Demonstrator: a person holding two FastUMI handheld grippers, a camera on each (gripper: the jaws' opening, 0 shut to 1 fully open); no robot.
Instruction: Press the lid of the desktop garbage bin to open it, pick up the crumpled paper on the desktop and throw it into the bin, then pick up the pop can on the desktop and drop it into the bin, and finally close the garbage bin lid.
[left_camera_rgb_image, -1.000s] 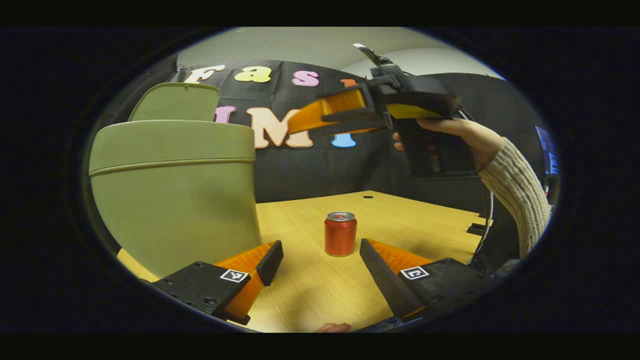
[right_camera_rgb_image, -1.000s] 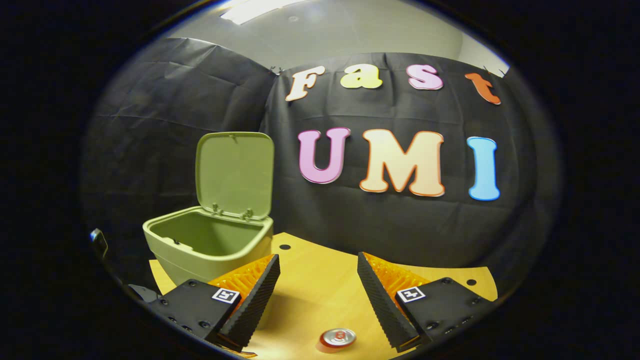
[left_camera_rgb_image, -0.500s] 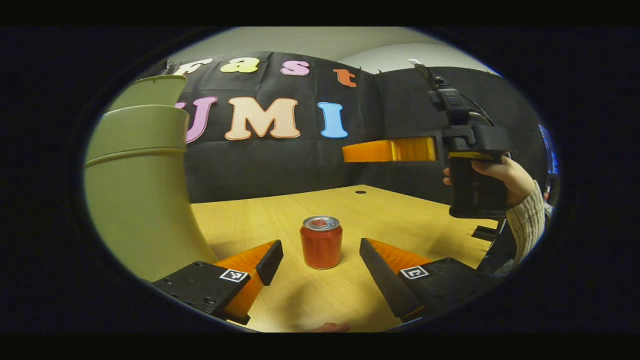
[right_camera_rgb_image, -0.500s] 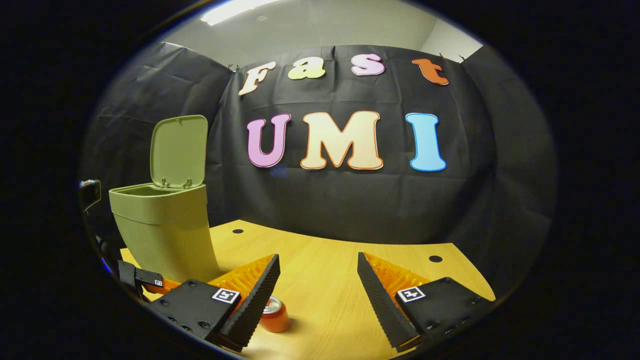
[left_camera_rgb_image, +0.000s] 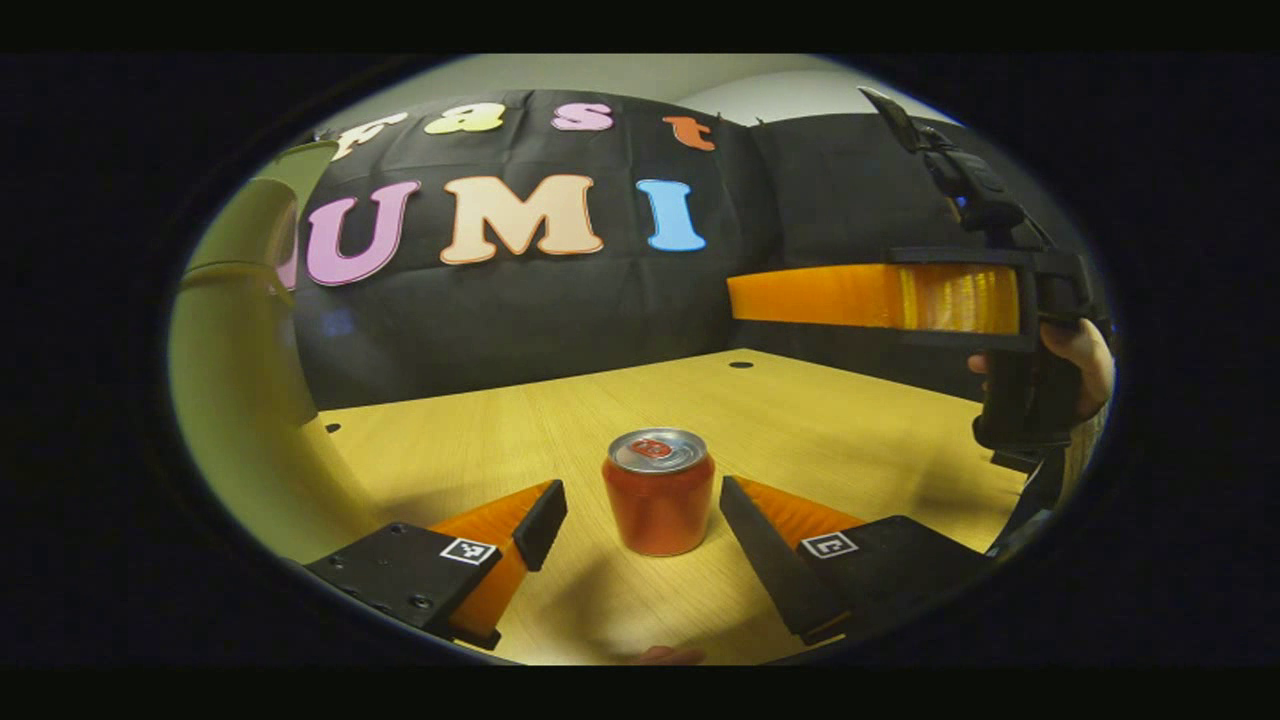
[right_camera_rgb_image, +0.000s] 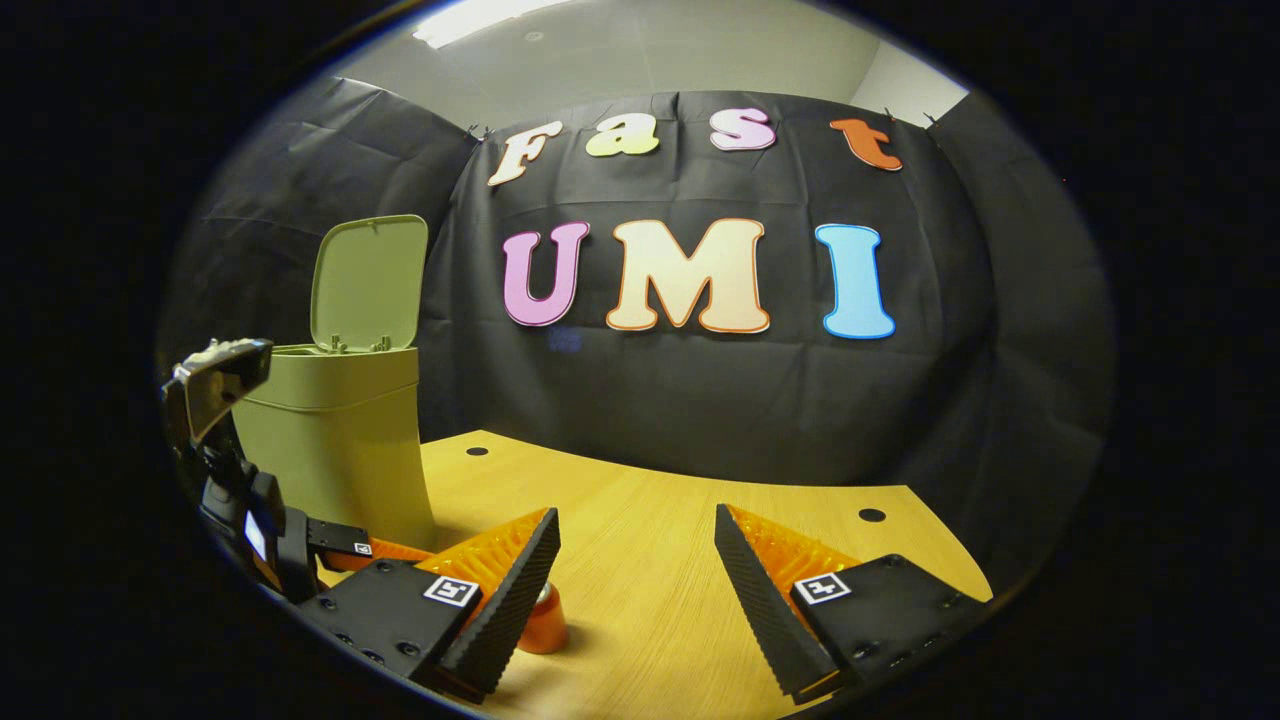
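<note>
One pop can (left_camera_rgb_image: 659, 490) stood upright between my left gripper's (left_camera_rgb_image: 640, 525) wide-spread fingers, untouched; one bin (right_camera_rgb_image: 345, 440), lid (right_camera_rgb_image: 368, 282) up, sat left; right gripper (right_camera_rgb_image: 636, 570) gaped, holding nothing.

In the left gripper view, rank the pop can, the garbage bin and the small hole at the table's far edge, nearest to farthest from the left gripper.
1. Pop can: between the left gripper's open fingers.
2. Garbage bin: left side.
3. Hole: far table edge, near the wall.
</note>
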